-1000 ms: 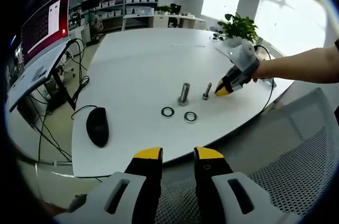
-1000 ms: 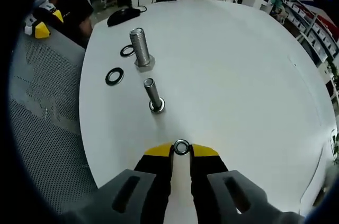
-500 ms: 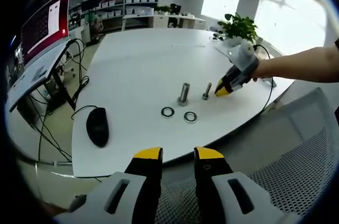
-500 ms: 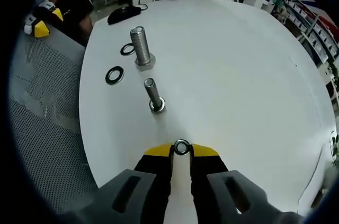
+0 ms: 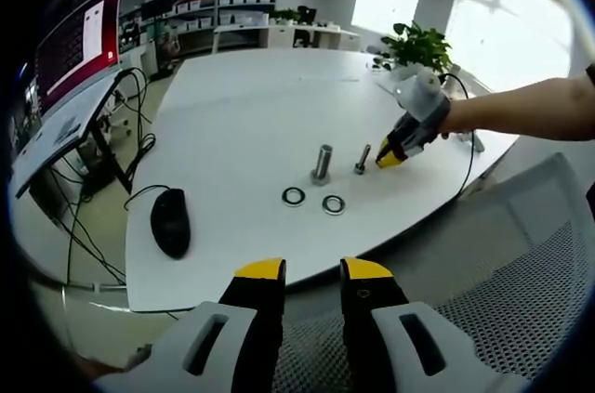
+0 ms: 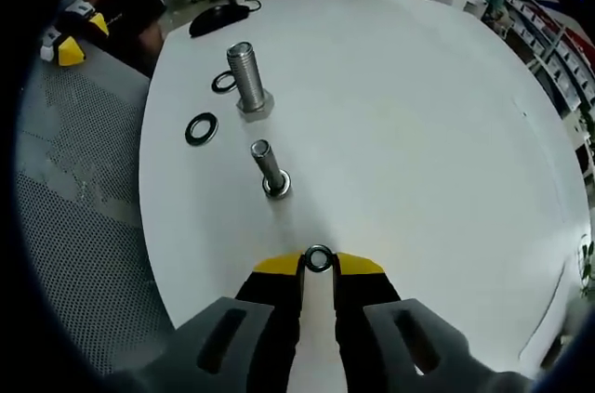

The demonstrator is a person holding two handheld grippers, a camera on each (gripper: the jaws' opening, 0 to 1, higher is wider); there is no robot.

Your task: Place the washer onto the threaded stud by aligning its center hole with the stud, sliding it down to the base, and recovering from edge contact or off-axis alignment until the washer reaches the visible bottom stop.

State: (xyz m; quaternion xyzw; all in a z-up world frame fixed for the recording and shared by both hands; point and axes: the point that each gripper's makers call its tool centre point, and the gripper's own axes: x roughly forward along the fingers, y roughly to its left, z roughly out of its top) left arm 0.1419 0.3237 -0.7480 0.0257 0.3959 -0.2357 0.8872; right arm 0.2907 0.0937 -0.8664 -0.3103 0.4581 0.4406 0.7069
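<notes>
Small shiny metal washer (image 6: 319,258), ring-shaped, pinched between yellow tips of right gripper (image 6: 319,263), held above white table (image 6: 418,133), near side of small threaded stud (image 6: 267,166). Small stud upright, grey steel, ridged thread, a washer already at its base. Larger threaded stud (image 6: 244,79) beyond it, hex base, upright. Two dark flat washers (image 6: 201,128) lying loose on tabletop beside larger stud, one partly behind it.

In left gripper view: left gripper (image 5: 311,272) over mesh chair (image 5: 521,281), back from table edge, yellow-tipped jaws parted, grasping nothing. Right gripper (image 5: 392,159) seen just right of small stud (image 5: 362,160), person's forearm behind. Big stud (image 5: 323,164) left of it, two washers (image 5: 313,200) in front.

Table smooth, matte white, rounded corners. Black mouse (image 5: 171,220) near its edge, cables hanging off. Potted plant (image 5: 418,45) at far end. Office room, shelves at back, bright windows, red screen (image 5: 79,40) on the left.
</notes>
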